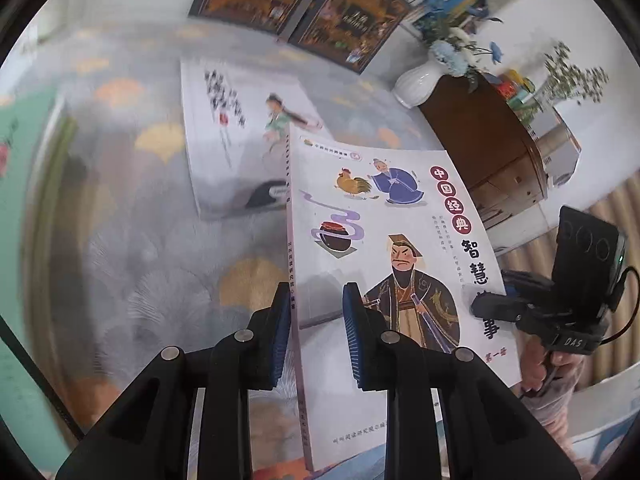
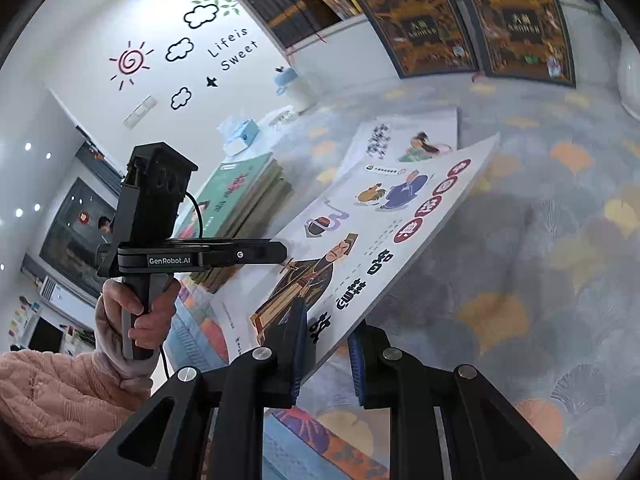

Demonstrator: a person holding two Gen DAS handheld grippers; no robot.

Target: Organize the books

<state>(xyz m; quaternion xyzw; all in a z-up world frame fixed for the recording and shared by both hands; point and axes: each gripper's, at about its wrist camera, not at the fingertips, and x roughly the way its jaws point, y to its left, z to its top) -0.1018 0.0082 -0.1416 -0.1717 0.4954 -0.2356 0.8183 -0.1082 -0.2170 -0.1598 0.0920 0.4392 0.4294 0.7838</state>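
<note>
Both my grippers are clamped on the same thin white paperback with the cartoon emperor on its cover [image 1: 384, 216]. My left gripper [image 1: 316, 336] has its jaws clenched over the spine edge, and my right gripper [image 2: 328, 356] has its jaws pinching the opposite edge near a corner. The book hangs tilted in the air above the grey bench cloth with gold fan shapes [image 2: 520, 264]. Another white picture book [image 1: 236, 136] lies flat beneath it, and a stack of green-covered books [image 2: 240, 208] sits beside.
</note>
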